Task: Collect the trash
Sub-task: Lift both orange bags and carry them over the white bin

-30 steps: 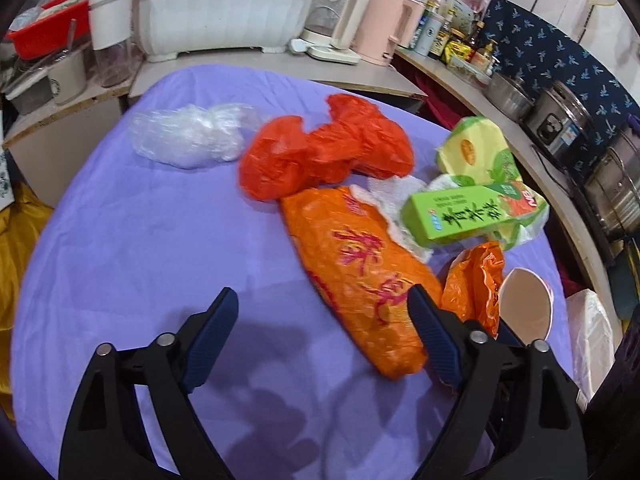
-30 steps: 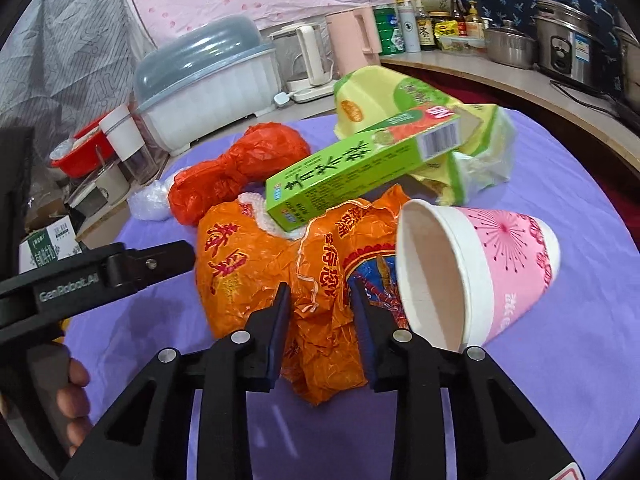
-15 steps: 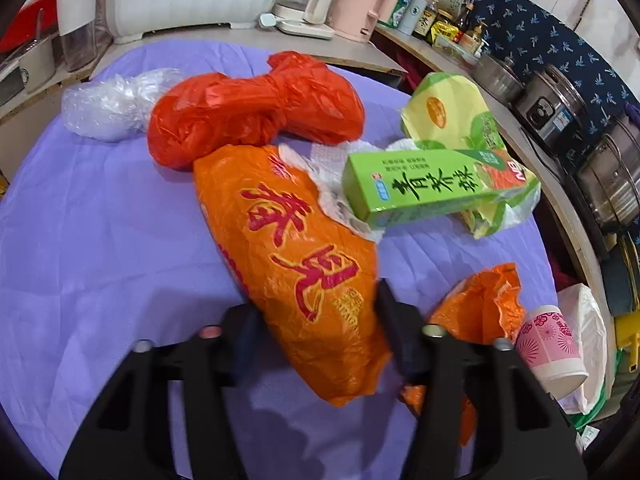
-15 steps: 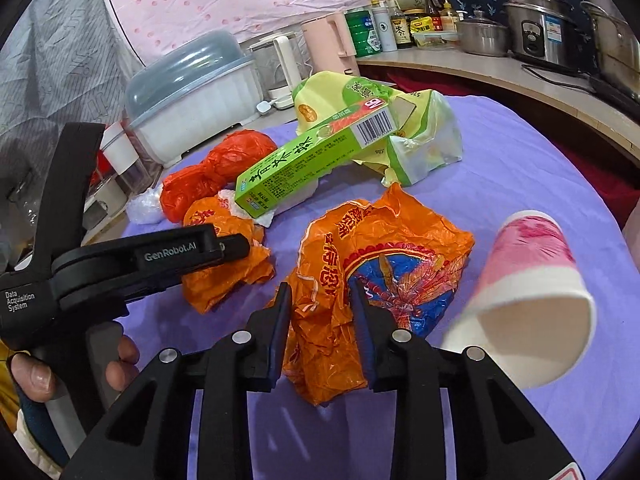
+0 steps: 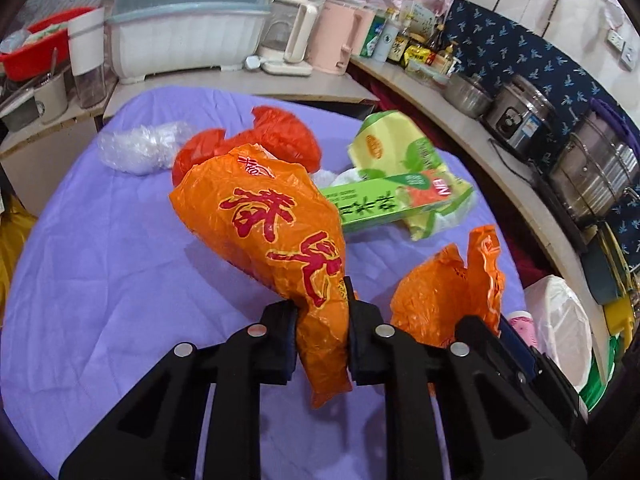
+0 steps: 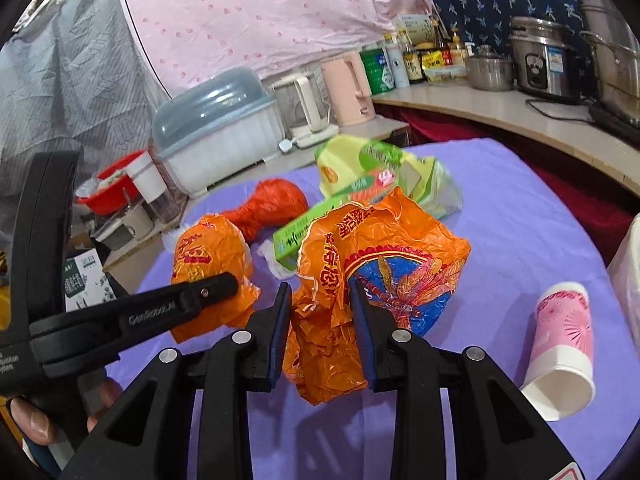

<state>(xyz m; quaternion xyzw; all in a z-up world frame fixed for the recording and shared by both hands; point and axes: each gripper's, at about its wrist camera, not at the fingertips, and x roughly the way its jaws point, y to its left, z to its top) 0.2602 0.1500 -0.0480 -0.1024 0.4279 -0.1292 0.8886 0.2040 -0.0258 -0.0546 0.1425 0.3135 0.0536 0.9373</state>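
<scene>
My left gripper (image 5: 320, 312) is shut on an orange plastic bag with red characters (image 5: 276, 232) and holds it lifted off the purple table (image 5: 100, 264). My right gripper (image 6: 320, 312) is shut on a crumpled orange bag with a dragonfly print (image 6: 380, 256), also raised; that bag shows in the left wrist view (image 5: 444, 292). The left gripper and its bag (image 6: 208, 256) show at the left of the right wrist view. On the table lie a red bag (image 5: 280, 136), a green carton (image 5: 380, 204), a yellow-green wrapper (image 5: 392, 148) and clear plastic (image 5: 140, 148).
A pink paper cup (image 6: 560, 340) lies on its side at the table's right. A white bag (image 5: 560, 324) hangs past the right edge. Counters behind hold a dish box (image 5: 184, 28), kettles (image 5: 296, 36) and steel pots (image 5: 524, 120).
My left gripper closed on the red-lettered orange bag and lifted it. My right gripper raised its dragonfly bag. The pink cup fell away to the table's right.
</scene>
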